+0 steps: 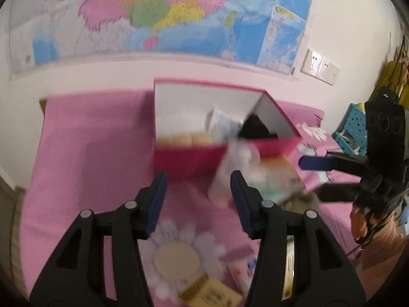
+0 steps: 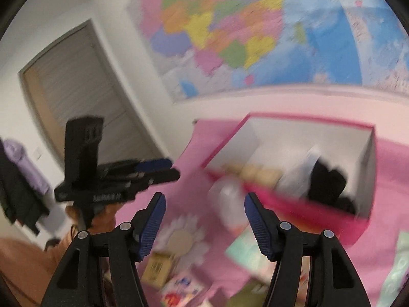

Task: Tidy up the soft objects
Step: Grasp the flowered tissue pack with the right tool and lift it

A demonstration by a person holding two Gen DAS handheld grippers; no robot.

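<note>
both grippers, left gripper (image 1: 199,199) & right gripper (image 2: 204,220), open w/ nothing held; clear packet (image 1: 230,168) just ahead-right of left tips, upright, leaning on pink box (image 1: 189,158).

I see a pink cloth (image 1: 84,138) printed with white daisies that have tan centres (image 1: 176,258). The box (image 1: 189,157) on it is deep pink outside and white inside, and it holds a beige thing (image 1: 185,138), a pale blue-white one (image 1: 221,125) and a black one (image 1: 255,128). My left gripper (image 1: 199,181) and right gripper (image 2: 204,206) are black with dark blue pads. The wall map (image 1: 163,12) shows pink, yellow, green and orange patches against blue. At the edge stands a teal basket (image 1: 354,122) with small holes.
</note>
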